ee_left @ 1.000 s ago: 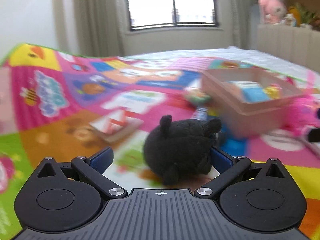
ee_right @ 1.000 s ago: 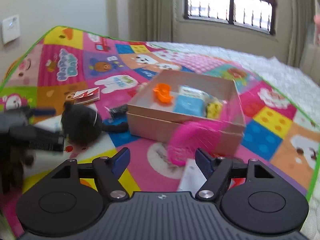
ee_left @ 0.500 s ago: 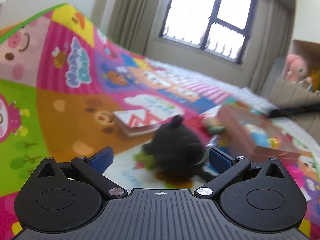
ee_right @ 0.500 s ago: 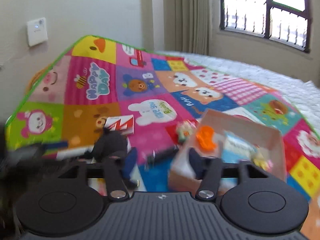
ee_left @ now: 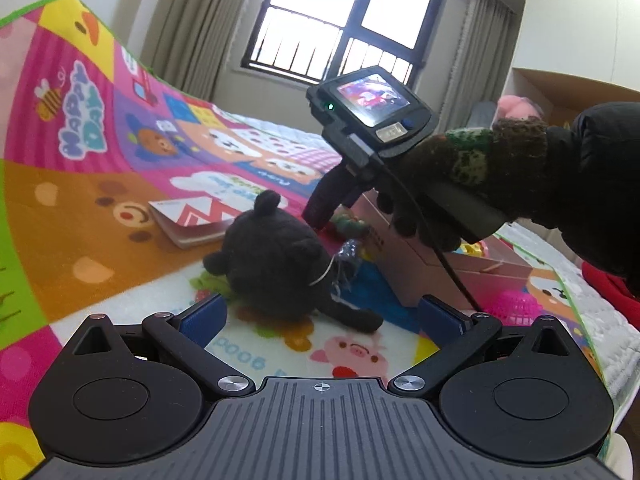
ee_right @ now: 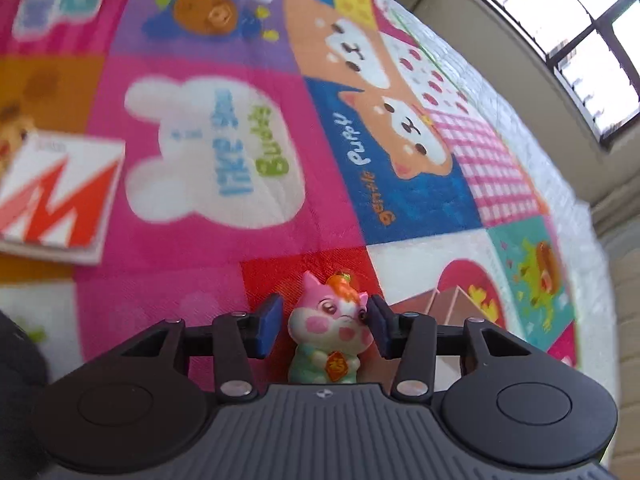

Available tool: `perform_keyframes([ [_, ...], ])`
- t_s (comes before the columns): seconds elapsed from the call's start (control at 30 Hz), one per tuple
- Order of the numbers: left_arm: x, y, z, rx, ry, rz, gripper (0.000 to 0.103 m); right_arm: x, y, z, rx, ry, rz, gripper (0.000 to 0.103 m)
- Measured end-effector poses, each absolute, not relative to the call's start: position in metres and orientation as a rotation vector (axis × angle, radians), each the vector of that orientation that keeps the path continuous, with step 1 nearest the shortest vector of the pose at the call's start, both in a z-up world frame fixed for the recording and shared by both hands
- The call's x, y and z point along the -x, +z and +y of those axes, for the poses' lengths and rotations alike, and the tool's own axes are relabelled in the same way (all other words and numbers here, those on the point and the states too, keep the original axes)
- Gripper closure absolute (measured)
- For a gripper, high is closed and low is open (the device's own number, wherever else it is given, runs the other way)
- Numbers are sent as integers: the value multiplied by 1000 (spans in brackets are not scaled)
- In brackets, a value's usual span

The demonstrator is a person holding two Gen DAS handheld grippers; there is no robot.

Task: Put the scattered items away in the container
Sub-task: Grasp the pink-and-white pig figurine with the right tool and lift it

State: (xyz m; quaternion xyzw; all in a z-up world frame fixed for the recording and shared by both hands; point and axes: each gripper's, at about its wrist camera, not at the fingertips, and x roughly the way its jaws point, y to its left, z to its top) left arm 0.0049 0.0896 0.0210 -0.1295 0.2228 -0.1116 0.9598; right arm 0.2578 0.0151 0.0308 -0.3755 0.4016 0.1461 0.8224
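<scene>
The right gripper (ee_right: 324,322), half open, brackets a cat figurine (ee_right: 330,332) on the mat (ee_right: 224,272); only its right pad seems to touch. The figurine looks light, hard and glossy, so squeeze its head sides. The box (ee_right: 444,302) sits at three o'clock.

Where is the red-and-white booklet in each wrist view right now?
Left wrist: booklet lies left of centre on the mat, just beyond the black plush toy.
Right wrist: booklet at the left edge.
Shared landmark: the white rabbit patch beside it.
</scene>
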Motion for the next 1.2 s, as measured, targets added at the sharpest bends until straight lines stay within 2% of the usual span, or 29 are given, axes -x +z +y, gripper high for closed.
perform_keyframes([
  [0.03,-4,21,90,265,-223,454,0,-255,30,16,821,307,839,62],
  [0.13,-1,23,92,269,-215,451,0,-243,46,11,783,310,796,65],
  [0.27,0,25,84,235,-202,483,0,-191,103,-29,558,420,715,65],
  [0.37,2,27,68,196,-224,505,0,-143,129,-78,366,507,743,65],
  [0.5,5,27,31,119,-286,545,0,-95,125,-144,175,558,829,65],
  [0.6,6,26,0,64,-330,573,0,-78,108,-183,66,534,859,63],
  [0.77,14,24,-33,-51,-336,600,0,-66,103,-240,-56,480,755,58],
  [0.83,16,23,-40,-70,-332,614,0,-59,106,-264,-75,455,692,45],
  [0.93,17,23,-55,-101,-336,631,0,-53,100,-296,-51,370,633,43],
  [0.97,17,23,-60,-112,-341,634,0,-54,95,-306,-48,330,627,45],
  [1.03,19,23,-69,-133,-358,635,0,-63,84,-324,-61,236,632,72],
  [1.1,21,23,-77,-150,-372,640,0,-76,71,-340,-85,179,654,76],
  [1.2,21,22,-85,-171,-376,653,0,-100,51,-353,-58,128,667,76],
])
